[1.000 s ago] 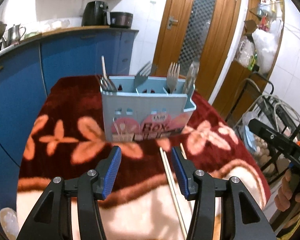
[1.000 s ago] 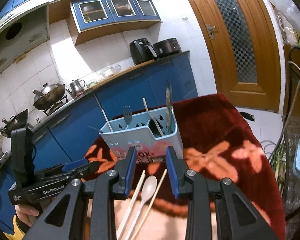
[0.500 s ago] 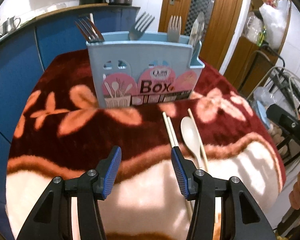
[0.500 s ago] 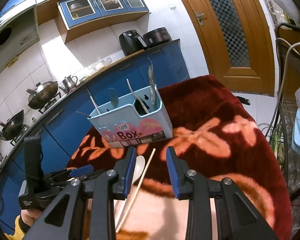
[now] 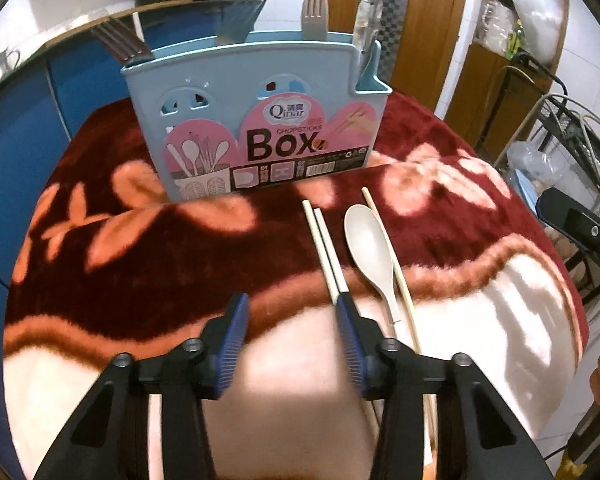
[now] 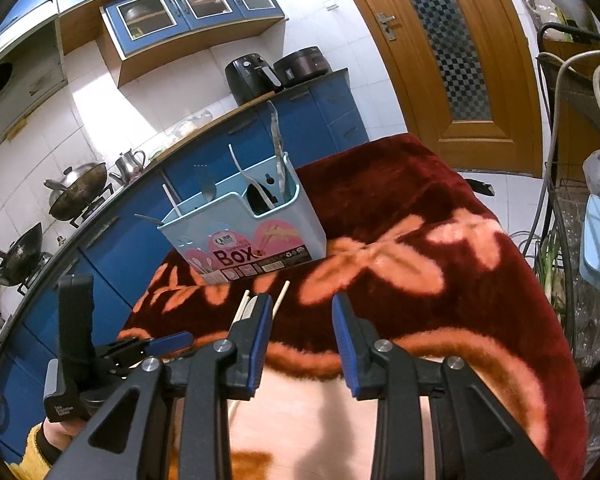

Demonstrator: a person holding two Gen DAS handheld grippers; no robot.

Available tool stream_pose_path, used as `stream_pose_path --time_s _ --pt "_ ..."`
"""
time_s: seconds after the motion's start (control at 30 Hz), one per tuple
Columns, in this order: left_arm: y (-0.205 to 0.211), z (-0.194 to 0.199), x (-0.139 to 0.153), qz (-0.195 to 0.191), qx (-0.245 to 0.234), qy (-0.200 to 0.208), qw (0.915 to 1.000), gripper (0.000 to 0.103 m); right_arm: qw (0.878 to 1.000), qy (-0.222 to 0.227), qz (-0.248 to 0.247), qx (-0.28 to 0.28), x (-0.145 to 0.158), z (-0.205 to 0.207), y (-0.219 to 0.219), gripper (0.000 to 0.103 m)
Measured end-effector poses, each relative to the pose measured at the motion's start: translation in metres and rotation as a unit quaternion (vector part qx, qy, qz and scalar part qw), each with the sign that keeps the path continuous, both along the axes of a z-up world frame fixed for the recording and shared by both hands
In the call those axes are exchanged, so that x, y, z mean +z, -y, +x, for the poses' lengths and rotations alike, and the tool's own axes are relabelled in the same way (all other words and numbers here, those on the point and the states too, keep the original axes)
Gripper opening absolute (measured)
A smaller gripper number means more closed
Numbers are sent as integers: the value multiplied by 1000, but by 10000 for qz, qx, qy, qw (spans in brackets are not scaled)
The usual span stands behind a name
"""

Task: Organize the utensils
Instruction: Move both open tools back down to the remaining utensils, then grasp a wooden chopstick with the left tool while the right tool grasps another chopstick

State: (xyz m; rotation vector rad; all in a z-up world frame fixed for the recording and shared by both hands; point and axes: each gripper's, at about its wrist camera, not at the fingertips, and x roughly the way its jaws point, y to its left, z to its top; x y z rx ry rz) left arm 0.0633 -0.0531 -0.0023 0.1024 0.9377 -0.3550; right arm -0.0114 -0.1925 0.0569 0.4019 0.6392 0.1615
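Reading "Qinar CHOPSTICKS Box", the blue holder [image 5: 256, 116] faces two empty grippers, left [image 5: 290, 312] closing, right [image 6: 302, 312] narrowly parted.

This is a lived-in home kitchen. Along the far left runs a curved counter [image 6: 204, 128] with blue cabinet fronts [image 6: 112, 240], and above it hang blue wall cupboards [image 6: 192, 4] with glass doors over white tiled walls [image 6: 100, 92]. Two blackened woks [image 6: 76, 196] sit on a gas hob on the left, with a steel kettle [image 6: 130, 160] just beside them. Farther along the counter stand a black air fryer [image 6: 246, 76] and a dark rice cooker [image 6: 302, 62]. A wooden door [image 6: 452, 52] with checkered glass is at the far right. Near it, a wire rack [image 5: 572, 128] holds bags and vegetables. A red floral blanket [image 5: 140, 248] covers the table.
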Motion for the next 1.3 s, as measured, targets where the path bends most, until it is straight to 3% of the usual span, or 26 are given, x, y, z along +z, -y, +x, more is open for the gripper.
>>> stream_pose_path --time_s 0.4,0.57,0.8,1.07,1.17,1.3 --pt "6 7 -1 -374 -151 -391 9984 18 10000 -25 91 6 -5 0 4 34" --pt "9 19 -8 -499 -270 -882 9945 17 9999 -32 127 11 -6 -1 5 34" --pt "24 27 -8 -84 -429 -959 9944 17 9999 -48 159 10 -8 -3 7 34" --pt "40 45 -7 312 -575 -1474 9869 17 9998 -98 148 82 -9 -4 3 34" --pt "35 48 -7 165 -513 -1520 9869 9 9998 -118 127 123 -9 -4 1 34" --pt "16 46 -8 -419 -319 -1511 9871 4 9995 -231 50 209 -10 -1 -3 34"
